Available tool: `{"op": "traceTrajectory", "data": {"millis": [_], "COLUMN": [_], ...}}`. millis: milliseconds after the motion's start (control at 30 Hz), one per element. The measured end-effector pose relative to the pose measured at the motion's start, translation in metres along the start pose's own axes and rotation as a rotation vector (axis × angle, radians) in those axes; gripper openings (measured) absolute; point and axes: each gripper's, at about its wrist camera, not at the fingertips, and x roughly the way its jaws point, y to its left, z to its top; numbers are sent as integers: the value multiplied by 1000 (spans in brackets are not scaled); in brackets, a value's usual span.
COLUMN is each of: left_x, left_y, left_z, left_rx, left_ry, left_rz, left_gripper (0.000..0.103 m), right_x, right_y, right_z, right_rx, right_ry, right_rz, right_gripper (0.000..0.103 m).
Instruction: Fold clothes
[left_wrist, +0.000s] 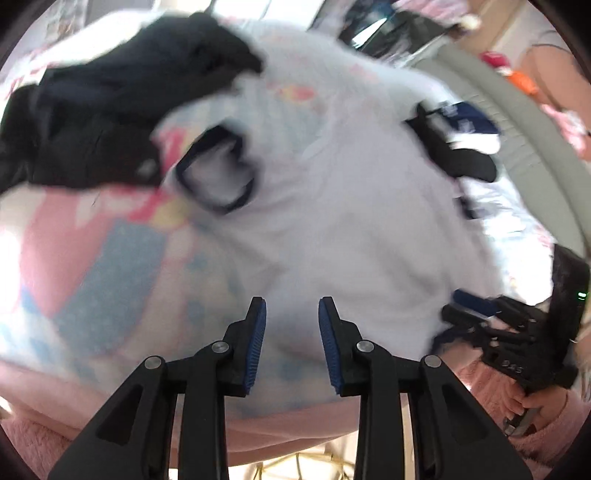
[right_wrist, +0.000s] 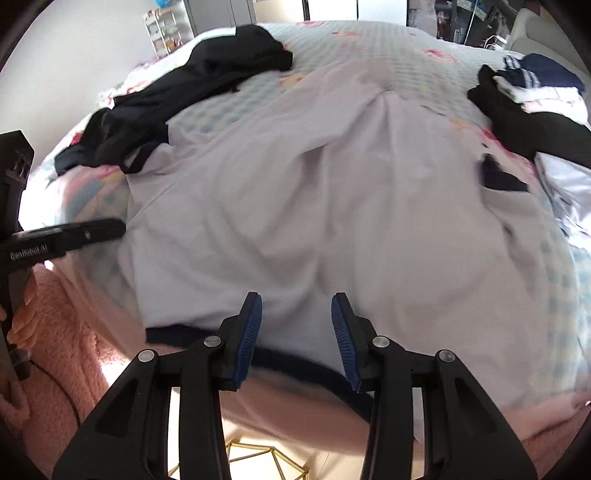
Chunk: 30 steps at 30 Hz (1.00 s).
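A bed (right_wrist: 369, 33) with a pastel patterned cover, pink, blue and yellow in places, fills most of both views. Spread across its middle lies a pale lilac shirt (right_wrist: 314, 192) with a dark trim along its hem and at the neck opening; in the right wrist view the hem runs along the near edge of the bed, just ahead of the camera, and the cloth is creased in long ridges. In the left wrist view the picture is blurred, but the same shirt shows with its dark-rimmed neck opening to the left of centre. A heap of black clothing (right_wrist: 177, 99) sits on the bed at the far left, its edge touching the shirt's sleeve. A smaller pile of clothes (right_wrist: 528, 99), black, navy and white, lies at the far right, near the shirt. The right tool (right_wrist: 296, 306) hangs over the hem with its blue pads apart and nothing between them. The left tool (left_wrist: 292, 310) is likewise parted and empty, above the shirt's near part. A hand (left_wrist: 528, 404) in a fluffy pink sleeve holds the right tool's handle.
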Motion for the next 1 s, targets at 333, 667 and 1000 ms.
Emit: {"op": "traceTrajectory", "data": {"millis": [333,667,1000], "left_x": [40,27,34], "left_y": [-27,-62,-48], "left_z": [-25,-32,-18], "left_rx": [60,171,93], "left_ry": [193,115,244], "left_rz": [82,36,10], "left_gripper": [32,32,38], "right_x": [17,1,-13], "right_y": [-52,-75,-105], "right_z": [-17,-23,-24], "right_rx": [123,170,227], "right_ry": [83,-4,13], "right_rz": [-91,-59,-5], "right_gripper": [40,41,41]}}
